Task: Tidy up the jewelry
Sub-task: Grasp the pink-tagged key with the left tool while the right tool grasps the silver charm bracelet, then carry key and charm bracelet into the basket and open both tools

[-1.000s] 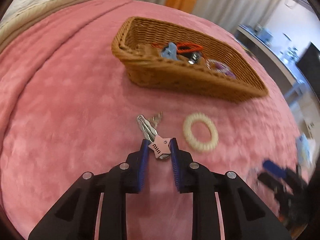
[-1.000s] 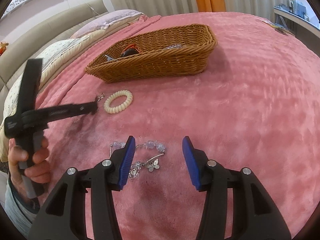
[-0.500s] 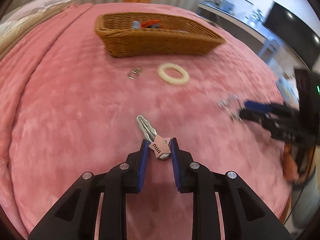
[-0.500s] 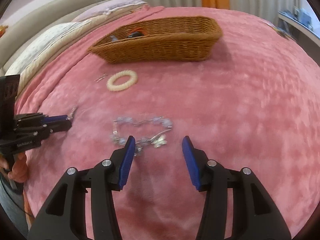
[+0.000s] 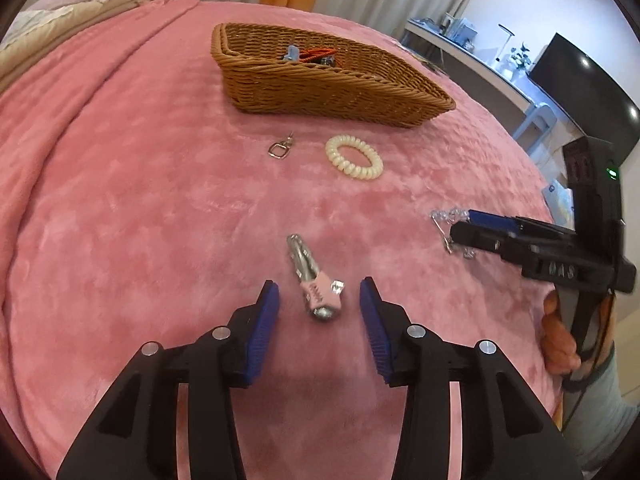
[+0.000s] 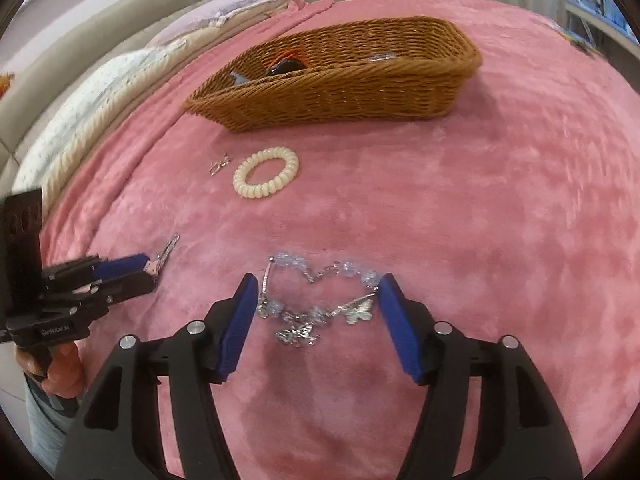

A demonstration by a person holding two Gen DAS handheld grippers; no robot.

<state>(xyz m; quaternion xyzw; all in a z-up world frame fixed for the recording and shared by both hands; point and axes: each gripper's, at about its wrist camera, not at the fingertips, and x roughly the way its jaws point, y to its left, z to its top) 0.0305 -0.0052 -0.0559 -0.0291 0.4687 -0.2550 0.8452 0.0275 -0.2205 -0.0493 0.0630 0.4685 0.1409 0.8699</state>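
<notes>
A silver hair clip with a pink star charm [image 5: 316, 294] lies on the pink blanket between the fingers of my left gripper [image 5: 319, 290]. Those jaws are opening and the pads stand clear of the clip. A bracelet of clear beads and silver butterfly charms [image 6: 320, 312] lies between the fingers of my right gripper [image 6: 318, 282]. Its jaws are opening too, and neither pad presses on the bracelet. The wicker basket [image 5: 320, 92] [image 6: 340, 92] stands farther back with several small items inside.
A cream coil hair tie [image 5: 354, 157] [image 6: 266, 178] and a small silver clasp [image 5: 280, 147] [image 6: 219, 164] lie on the blanket in front of the basket. Pillows line the bed's left edge. A desk and a dark screen stand beyond the right side.
My left gripper carried the hair clip away from the basket, then spread its jaws and let it go on the blanket. My right gripper moved forward over the bracelet and widened.
</notes>
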